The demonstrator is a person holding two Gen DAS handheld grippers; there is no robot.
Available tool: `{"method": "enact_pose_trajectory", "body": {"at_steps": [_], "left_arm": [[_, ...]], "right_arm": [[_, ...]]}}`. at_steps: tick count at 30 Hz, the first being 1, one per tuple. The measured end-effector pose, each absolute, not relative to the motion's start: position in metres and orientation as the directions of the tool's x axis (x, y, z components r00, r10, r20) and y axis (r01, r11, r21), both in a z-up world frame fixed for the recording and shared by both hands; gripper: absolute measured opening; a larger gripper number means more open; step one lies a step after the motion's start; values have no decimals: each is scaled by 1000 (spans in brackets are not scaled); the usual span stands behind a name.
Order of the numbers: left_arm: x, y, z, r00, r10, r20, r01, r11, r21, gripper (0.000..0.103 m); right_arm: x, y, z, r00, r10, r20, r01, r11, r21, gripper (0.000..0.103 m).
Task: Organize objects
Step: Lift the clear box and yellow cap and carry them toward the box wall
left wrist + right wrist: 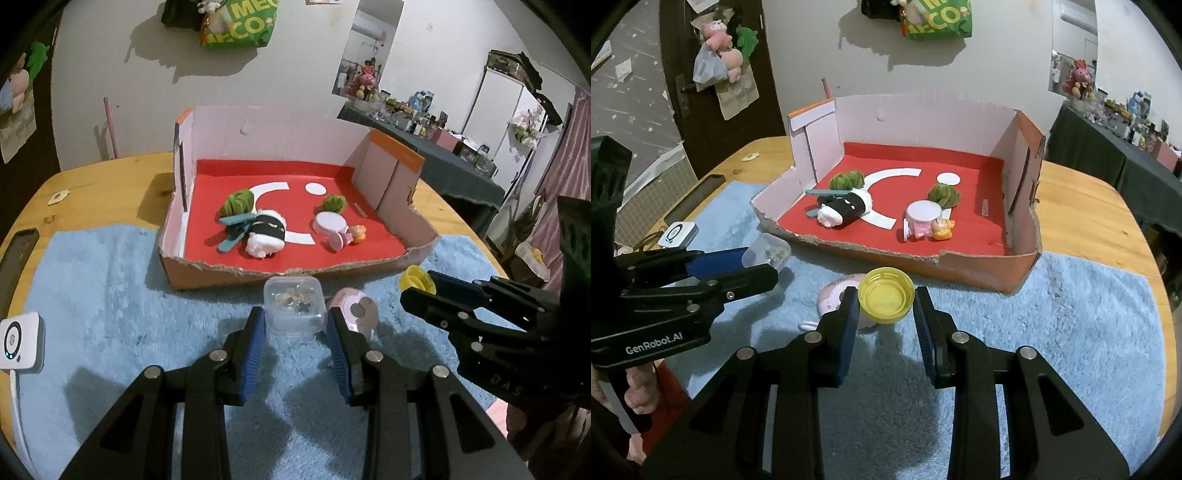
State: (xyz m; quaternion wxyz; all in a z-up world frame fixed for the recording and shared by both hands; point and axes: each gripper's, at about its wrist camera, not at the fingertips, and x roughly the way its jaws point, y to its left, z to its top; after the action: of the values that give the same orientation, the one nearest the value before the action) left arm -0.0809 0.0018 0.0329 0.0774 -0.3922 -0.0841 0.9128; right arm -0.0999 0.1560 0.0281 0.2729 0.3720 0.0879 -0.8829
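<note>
Blue-padded fingers of the left gripper are clenched on a small clear plastic box, which looks lifted just clear of the blue fluffy mat (its shadow falls on the pile below). In the right wrist view the right gripper is likewise clamped on a yellow bottle cap, open side up, held above the mat with a pink round case lying just behind it at 10 o'clock.

Both loads sit just short of the torn front wall of the cardboard tray, at 12 o'clock from each gripper. Judging by the task, the step in hand is carrying each piece over that wall onto the red floor. To do it well, I would raise both high enough to clear the ragged edge, keep the cap level, and aim for bare red patches: the clear box toward the front left, at about 7 o'clock from the black-and-white plush, the cap toward the open right side near 3 o'clock from the white-lidded pot. Keeping the two grippers apart matters, since they are close neighbours. Release only once each piece rests on the floor.
</note>
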Motion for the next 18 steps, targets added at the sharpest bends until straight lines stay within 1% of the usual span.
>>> {"method": "enact_pose_trajectory", "body": {"at_steps": [10, 18], "left_arm": [[-91, -1, 44, -698, 196, -689, -74, -976, -203, 36], [-106, -4, 45, -694, 190, -695, -67, -978, -200, 36]], "right_arm": [[-102, 154, 39, -587, -432, -685, 558, -829, 45, 29], [-113, 151, 45, -590, -433, -681, 560, -827, 41, 29]]}}
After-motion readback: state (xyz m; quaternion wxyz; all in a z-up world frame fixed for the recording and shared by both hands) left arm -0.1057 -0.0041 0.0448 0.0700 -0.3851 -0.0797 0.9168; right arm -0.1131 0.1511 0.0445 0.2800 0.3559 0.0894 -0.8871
